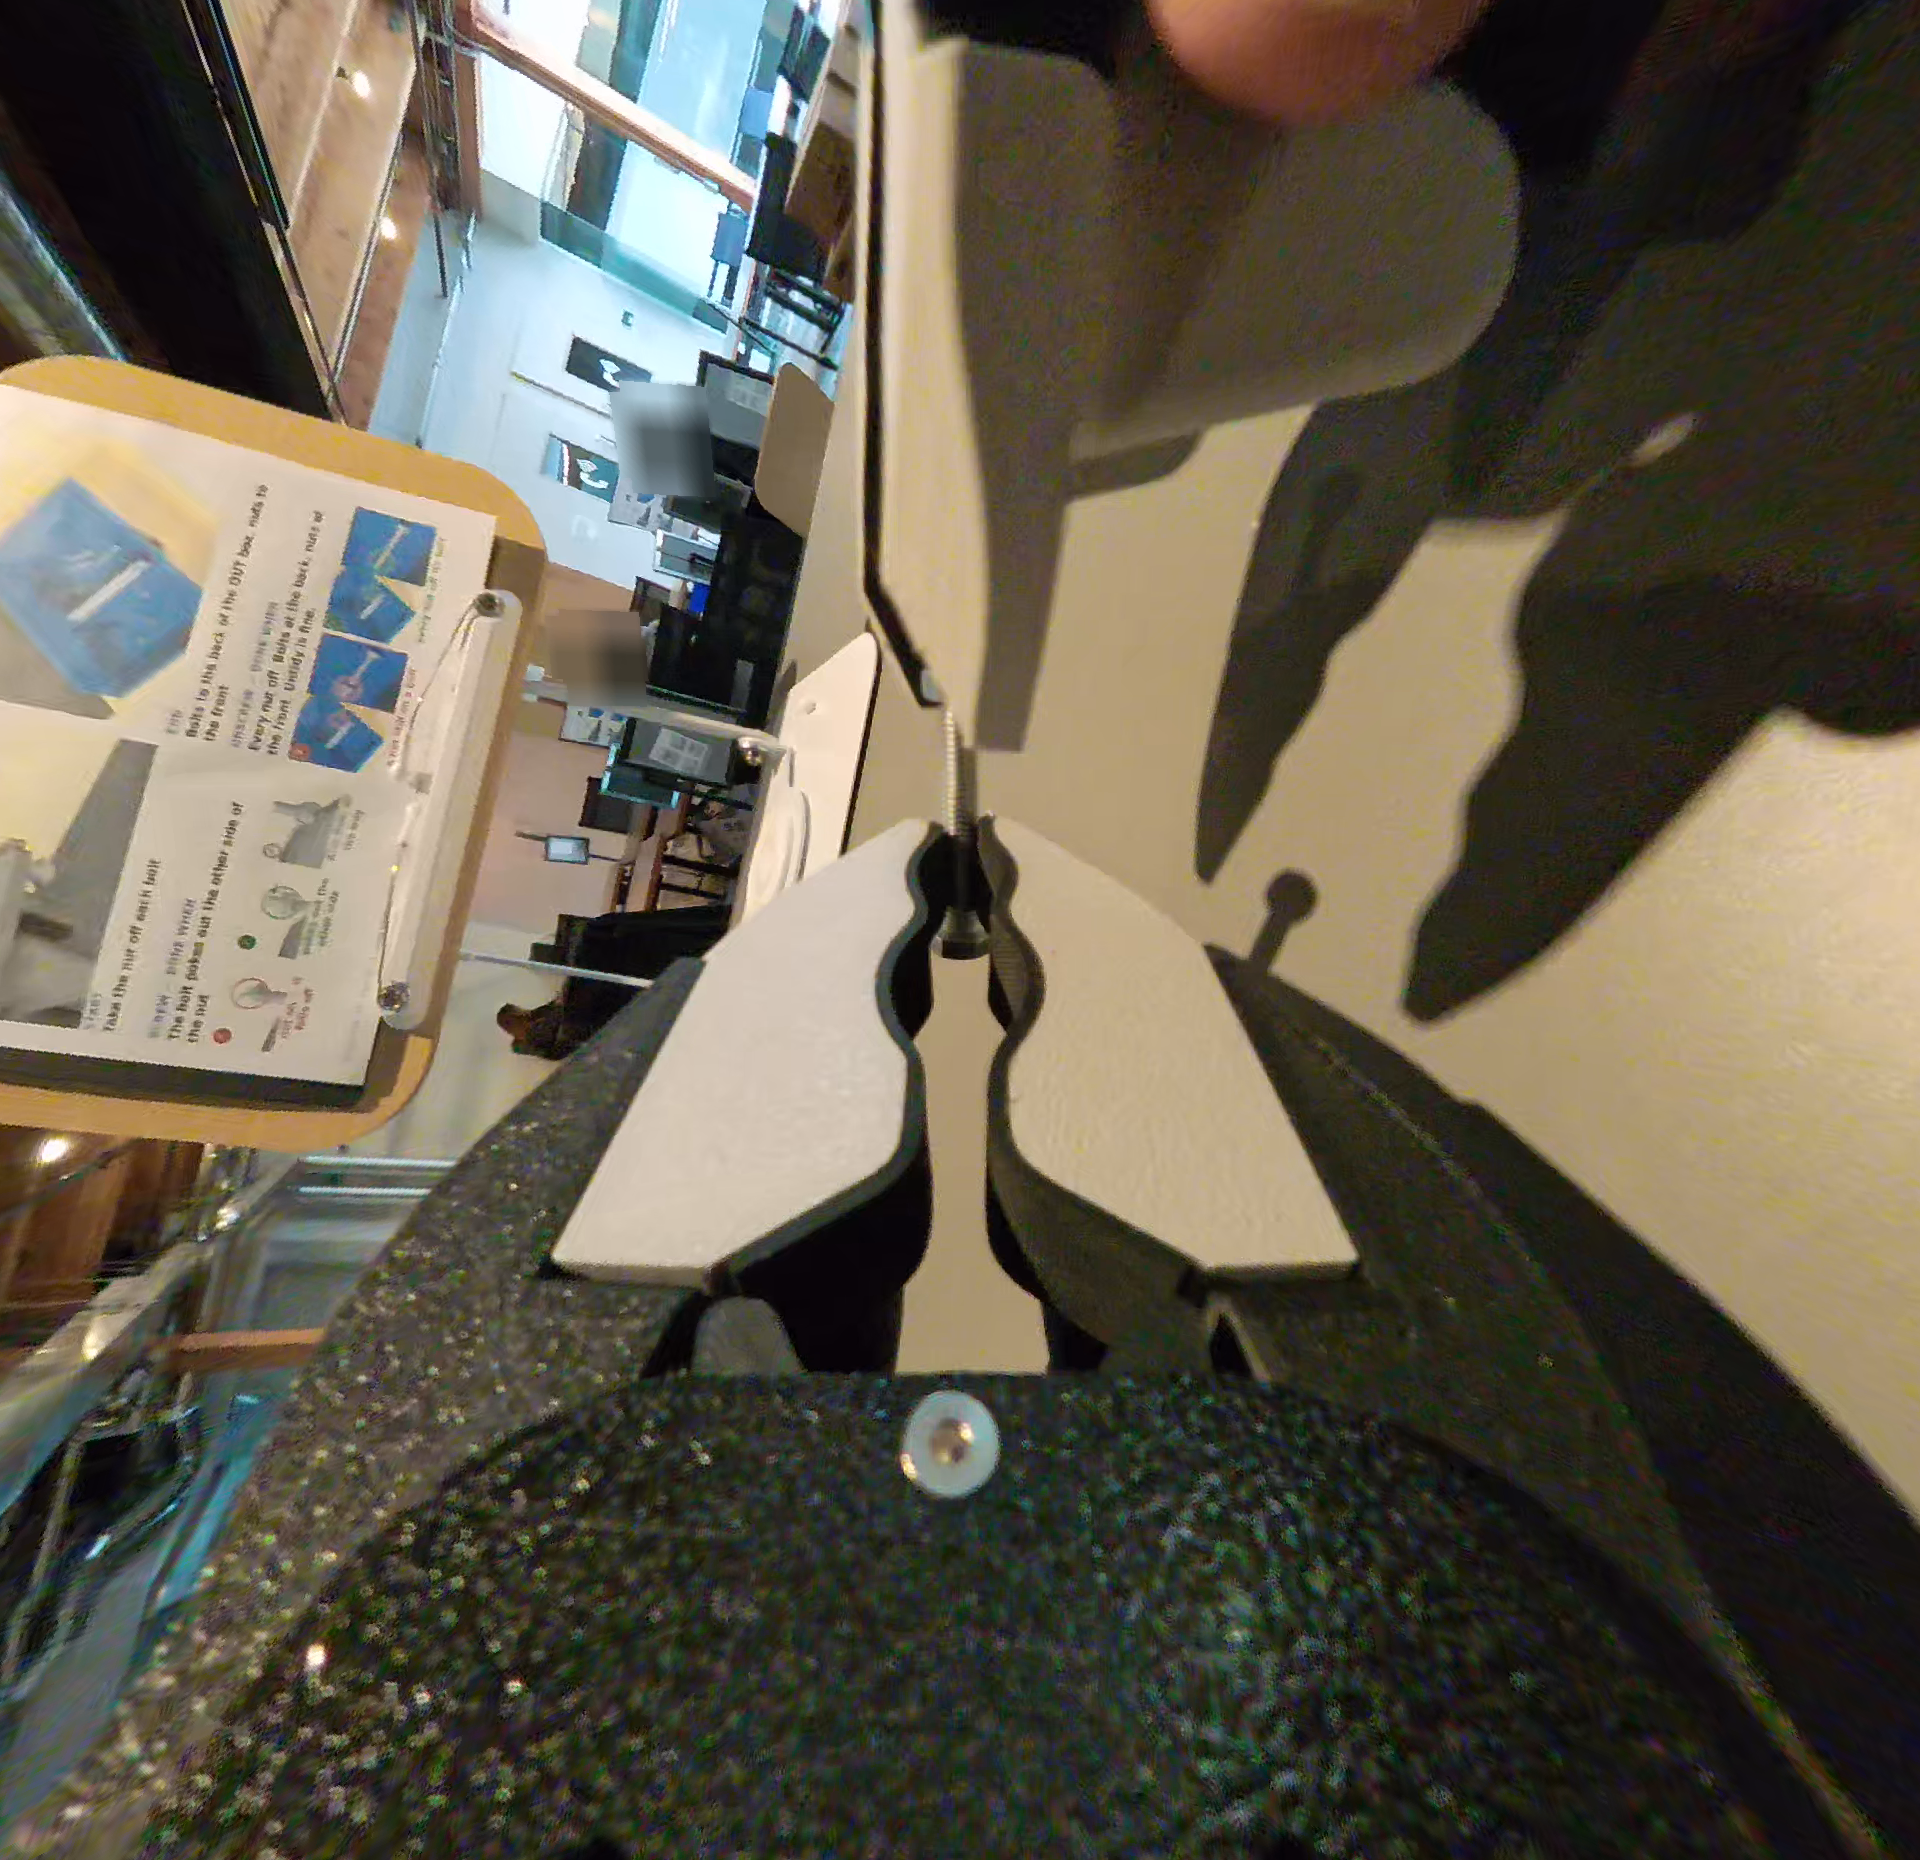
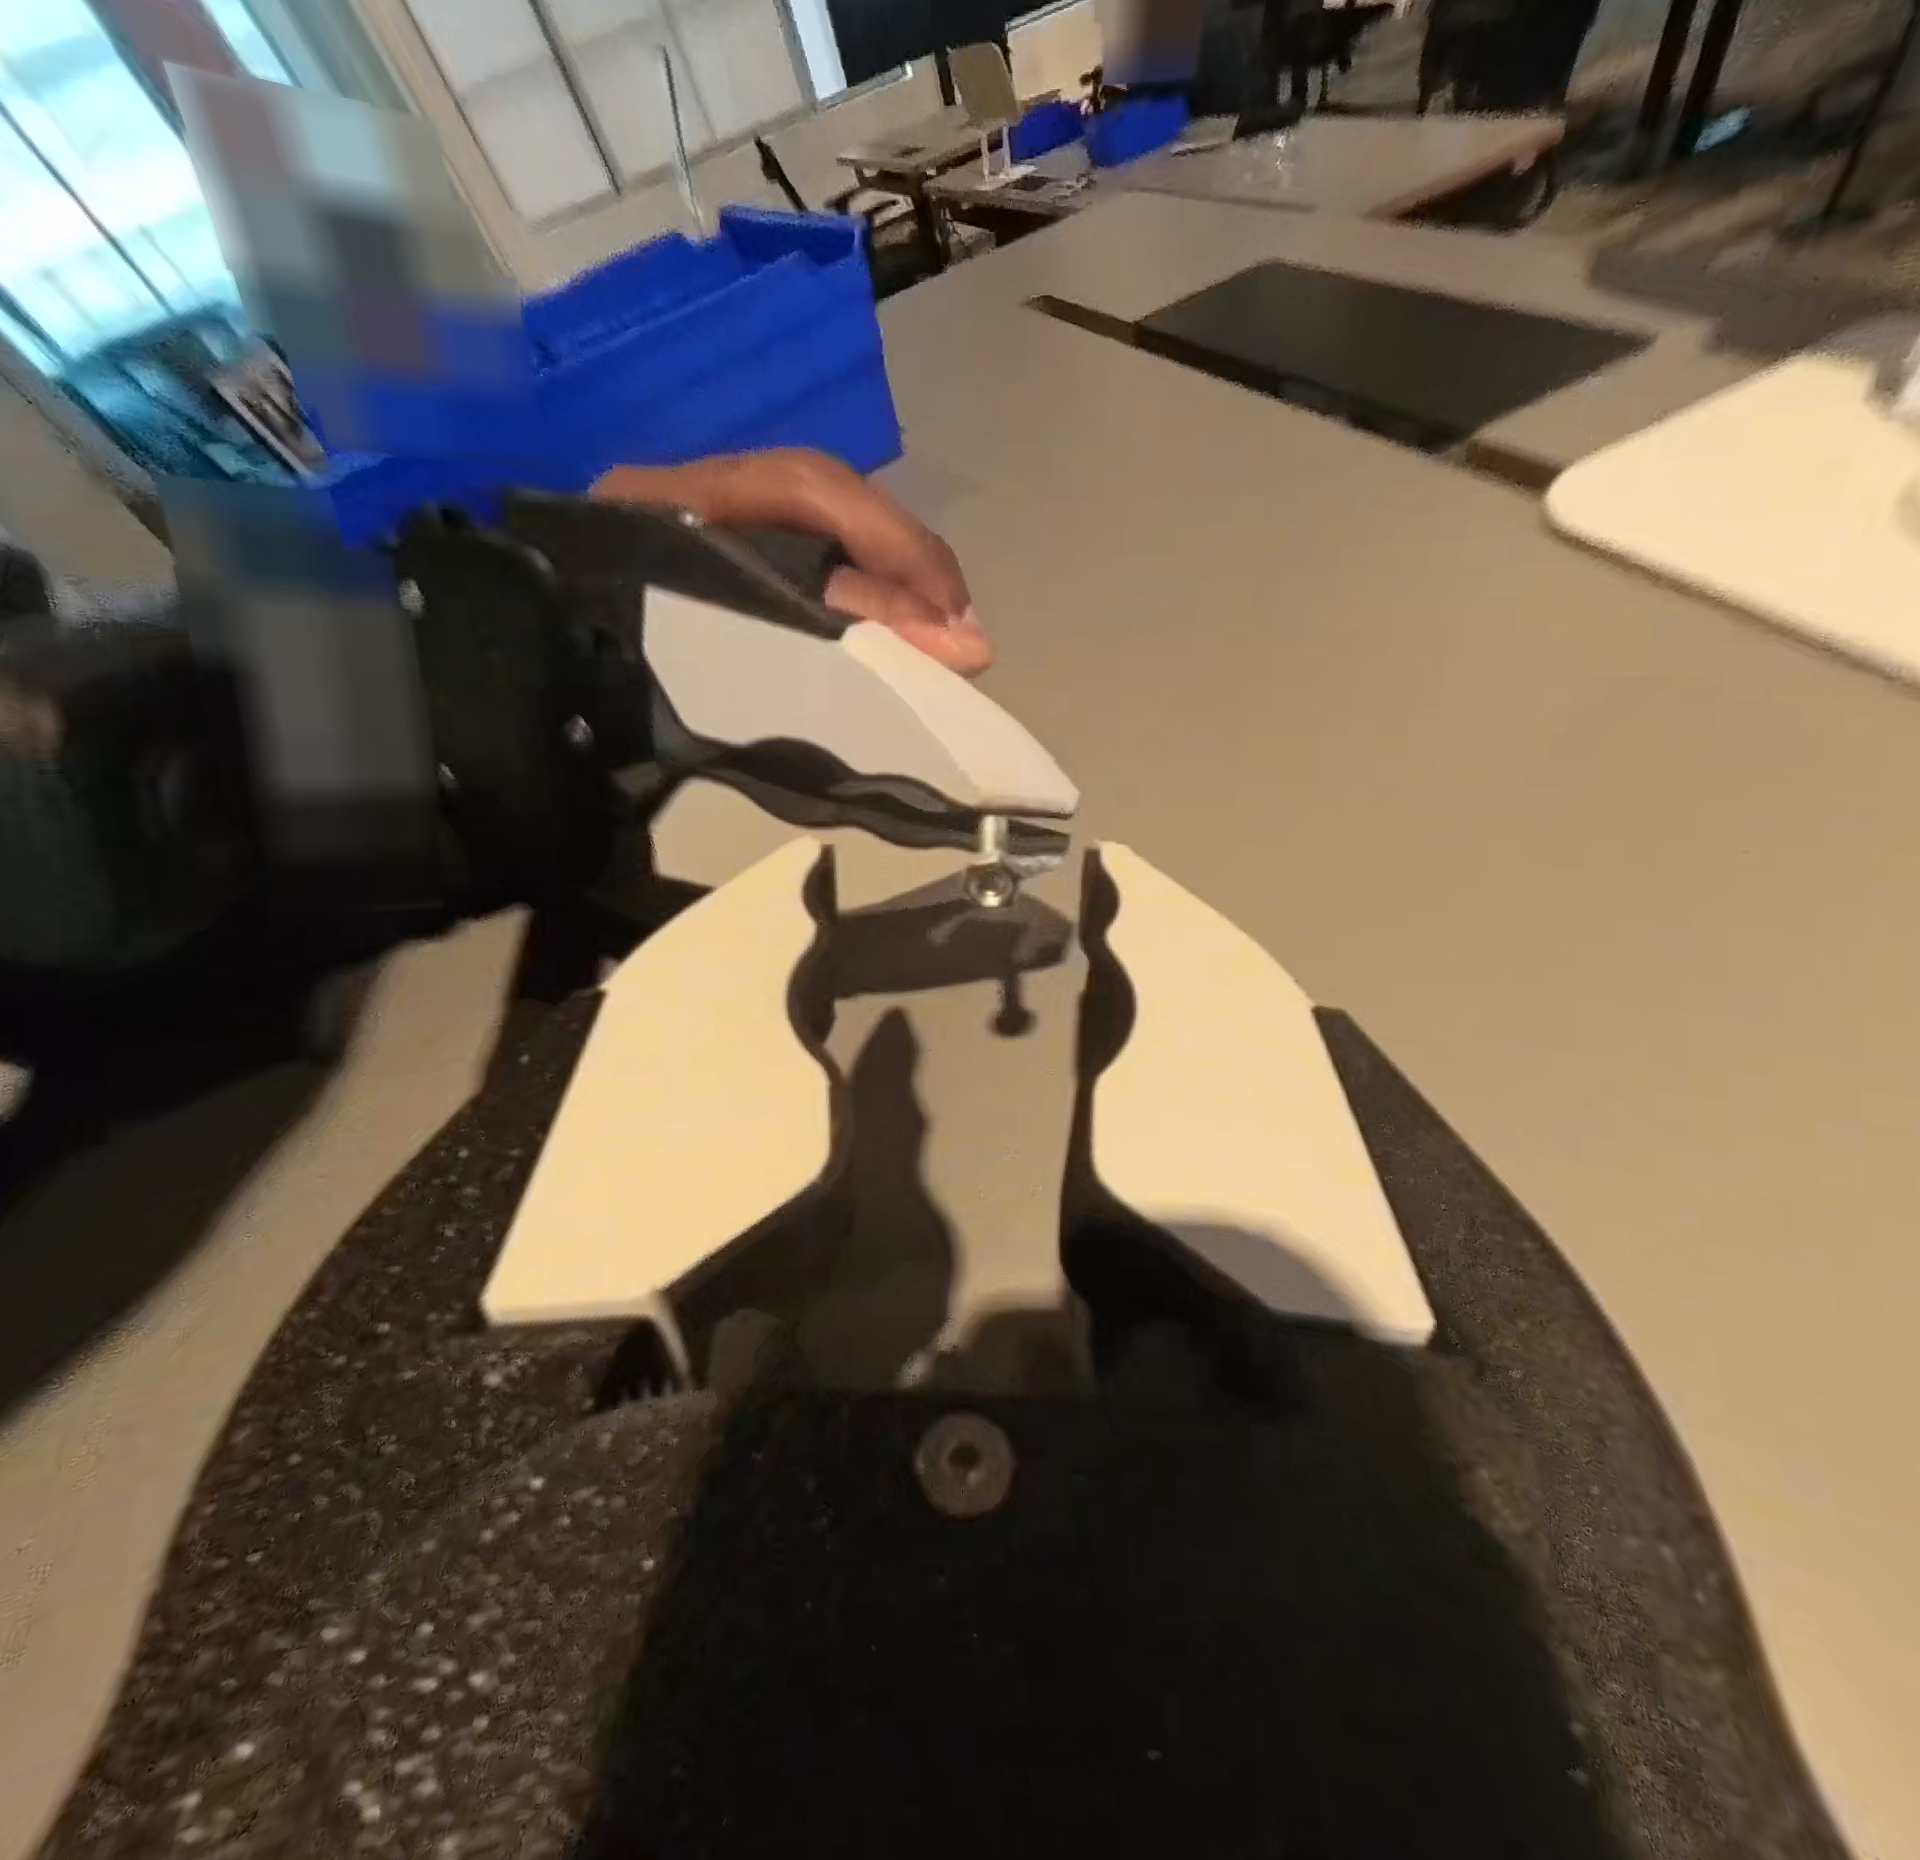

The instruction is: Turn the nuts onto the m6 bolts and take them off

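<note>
Gripping a threaded steel bolt [image 1: 958, 880] by its socket head, the left gripper [image 1: 961, 839] pinches its white, wavy-edged fingers closed. The right gripper [image 2: 951, 860] gapes wide, empty, just before the bolt's hex nut [image 2: 989, 885].

The left gripper [image 1: 961, 839] has matt white finger plates [image 1: 769, 1062] with smooth black edges, on a rough black body [image 1: 935, 1654] flecked with glitter. The bolt [image 1: 958, 771] at 12 o'clock of the tips is shiny threaded metal. At 9 o'clock, printed paper [image 1: 208, 730] lies on a smooth wooden board [image 1: 457, 771]. The table [image 2: 1351, 771] looks smooth and matt; the blue bin [image 2: 727, 356] at 11 o'clock seems plastic.
</note>
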Action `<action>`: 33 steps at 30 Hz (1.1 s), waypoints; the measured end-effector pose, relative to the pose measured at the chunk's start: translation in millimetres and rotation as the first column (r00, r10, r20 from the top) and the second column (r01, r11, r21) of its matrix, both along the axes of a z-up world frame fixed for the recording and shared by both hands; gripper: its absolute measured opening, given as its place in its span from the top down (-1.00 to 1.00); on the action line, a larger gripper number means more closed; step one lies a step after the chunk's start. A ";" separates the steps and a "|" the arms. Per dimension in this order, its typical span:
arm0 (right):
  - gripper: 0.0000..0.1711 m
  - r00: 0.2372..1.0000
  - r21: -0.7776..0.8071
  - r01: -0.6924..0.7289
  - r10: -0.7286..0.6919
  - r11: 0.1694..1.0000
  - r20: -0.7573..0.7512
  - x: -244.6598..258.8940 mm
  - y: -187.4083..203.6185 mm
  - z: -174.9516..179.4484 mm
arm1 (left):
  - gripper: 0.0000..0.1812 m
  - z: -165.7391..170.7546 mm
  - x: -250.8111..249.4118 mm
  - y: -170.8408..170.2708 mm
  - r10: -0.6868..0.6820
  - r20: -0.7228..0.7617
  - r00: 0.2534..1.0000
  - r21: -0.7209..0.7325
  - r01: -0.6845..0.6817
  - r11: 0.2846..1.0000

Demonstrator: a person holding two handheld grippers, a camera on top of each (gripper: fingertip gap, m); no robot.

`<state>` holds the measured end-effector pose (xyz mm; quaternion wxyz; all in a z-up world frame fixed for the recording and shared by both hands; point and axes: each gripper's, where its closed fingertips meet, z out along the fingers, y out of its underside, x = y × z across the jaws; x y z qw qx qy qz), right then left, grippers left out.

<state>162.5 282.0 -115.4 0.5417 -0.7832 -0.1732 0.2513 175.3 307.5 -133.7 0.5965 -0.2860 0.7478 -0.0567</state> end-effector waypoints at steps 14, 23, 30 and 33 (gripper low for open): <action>0.88 0.976 0.025 0.046 -0.050 0.999 0.213 0.0 1.4 -7.8 | 0.94 -2.0 0.0 -4.6 -0.026 -0.016 1.000 0.029 0.027 0.999; 0.57 0.997 0.097 -0.038 0.031 0.995 0.074 4.1 -1.0 6.9 | 0.94 0.6 -1.0 2.9 0.005 0.014 1.000 -0.069 -0.004 0.998; 0.74 0.871 0.214 -0.106 -0.014 0.971 0.492 4.7 -0.9 -6.7 | 0.94 -4.4 -0.5 -7.9 -0.062 -0.012 0.998 -0.113 0.060 0.992; 0.87 0.884 0.149 -0.042 -0.032 0.988 0.466 3.5 1.5 -11.9 | 0.94 -5.1 0.3 -4.6 -0.035 -0.023 0.999 -0.055 0.033 0.998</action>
